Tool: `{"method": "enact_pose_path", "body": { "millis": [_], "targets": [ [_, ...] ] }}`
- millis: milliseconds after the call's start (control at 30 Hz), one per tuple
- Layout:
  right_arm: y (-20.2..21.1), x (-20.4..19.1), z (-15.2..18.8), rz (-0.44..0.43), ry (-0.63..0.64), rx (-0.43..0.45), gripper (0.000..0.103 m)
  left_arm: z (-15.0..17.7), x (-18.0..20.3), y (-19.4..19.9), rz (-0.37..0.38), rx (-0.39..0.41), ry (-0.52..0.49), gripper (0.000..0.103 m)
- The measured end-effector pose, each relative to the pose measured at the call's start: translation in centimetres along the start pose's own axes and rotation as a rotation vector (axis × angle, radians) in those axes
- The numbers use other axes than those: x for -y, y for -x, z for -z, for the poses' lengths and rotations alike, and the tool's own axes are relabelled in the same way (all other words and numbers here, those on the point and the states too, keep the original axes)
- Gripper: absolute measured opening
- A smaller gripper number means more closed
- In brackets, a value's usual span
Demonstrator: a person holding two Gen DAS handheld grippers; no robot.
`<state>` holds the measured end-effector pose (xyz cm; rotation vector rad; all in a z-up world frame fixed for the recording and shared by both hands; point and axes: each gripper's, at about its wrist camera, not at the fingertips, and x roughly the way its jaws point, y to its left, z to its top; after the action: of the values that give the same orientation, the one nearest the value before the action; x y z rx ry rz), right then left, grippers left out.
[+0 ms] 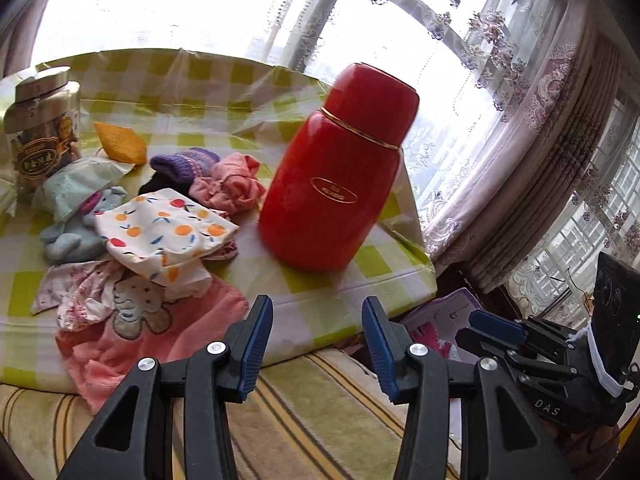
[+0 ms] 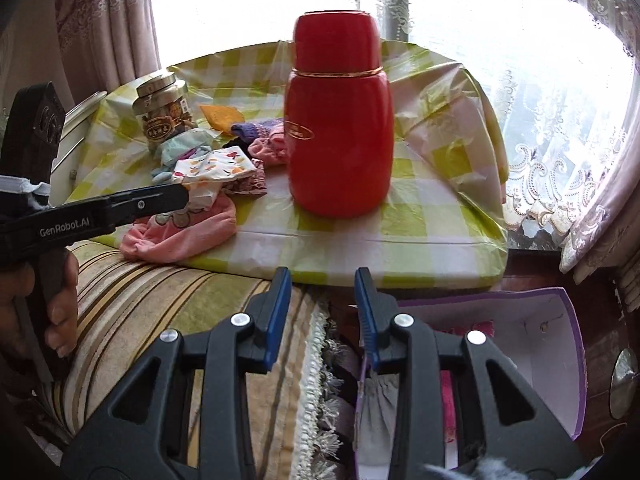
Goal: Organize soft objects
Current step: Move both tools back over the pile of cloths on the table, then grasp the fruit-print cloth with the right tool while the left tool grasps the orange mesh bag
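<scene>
A heap of soft things is spread over the left half of the checked tablecloth (image 1: 352, 280), which covers a low table rather than a desk. Nearest the front edge lies a pink towel (image 1: 160, 340) with an embroidered figure, one corner draped over that edge. On it rest a white floral cloth (image 1: 84, 292) and an orange-printed cloth (image 1: 160, 232); behind them a pale blue plush toy (image 1: 76, 232), a crumpled pink garment (image 1: 228, 184) and a purple knitted piece (image 1: 184, 160) are seen. A red flask (image 1: 340, 168) stands to the right of the heap, and a jar (image 1: 44, 128) stands near the far left corner.

The left gripper (image 1: 316, 344) is held partly parted with nothing between its blue pads, in front of the table's front edge. The right gripper (image 2: 322, 316) is likewise empty, its jaws partly parted, above a purple box (image 2: 560, 336) on the floor beside the table, in which some fabric already lies.

The cloths are judged light, limp and easily snagged on one another. A pinch on a raised fold or bunched middle is advised, since a flat edge would slip from the pads. The towel, being thicker, may drag the pieces lying on it
</scene>
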<state>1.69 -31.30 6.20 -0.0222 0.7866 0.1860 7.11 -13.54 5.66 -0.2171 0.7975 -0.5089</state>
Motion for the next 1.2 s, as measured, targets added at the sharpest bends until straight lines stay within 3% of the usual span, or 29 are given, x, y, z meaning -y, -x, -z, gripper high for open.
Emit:
{"method": "enact_pose_path", "body": {
  "millis": [133, 433, 600, 767, 1200],
  "targets": [
    [-1.1, -2.9, -1.3, -0.022, 0.051, 0.015, 0.059, -0.5, -3.7, 1.2, -0.055, 0.029, 0.058, 0.048],
    [-5.7, -8.2, -5.0, -0.115, 0.133, -0.024, 0.060, -0.8, -10.1, 3.0, -0.141, 0.062, 0.169, 0.048],
    [-8.8, -11.4, -6.6, -0.159, 0.213, -0.059, 0.068, -0.8, -12.1, 3.9, -0.166, 0.071, 0.196, 0.048],
    [-12.2, -14.1, -7.4, -0.153, 0.321, -0.101, 0.072, -0.8, -13.8, 4.5, -0.176, 0.080, 0.231, 0.048],
    [-19.3, -15.9, -9.1, -0.122, 0.361, -0.176, 0.072, -1.3, -16.0, 4.6, -0.176, 0.084, 0.258, 0.048]
  ]
}}
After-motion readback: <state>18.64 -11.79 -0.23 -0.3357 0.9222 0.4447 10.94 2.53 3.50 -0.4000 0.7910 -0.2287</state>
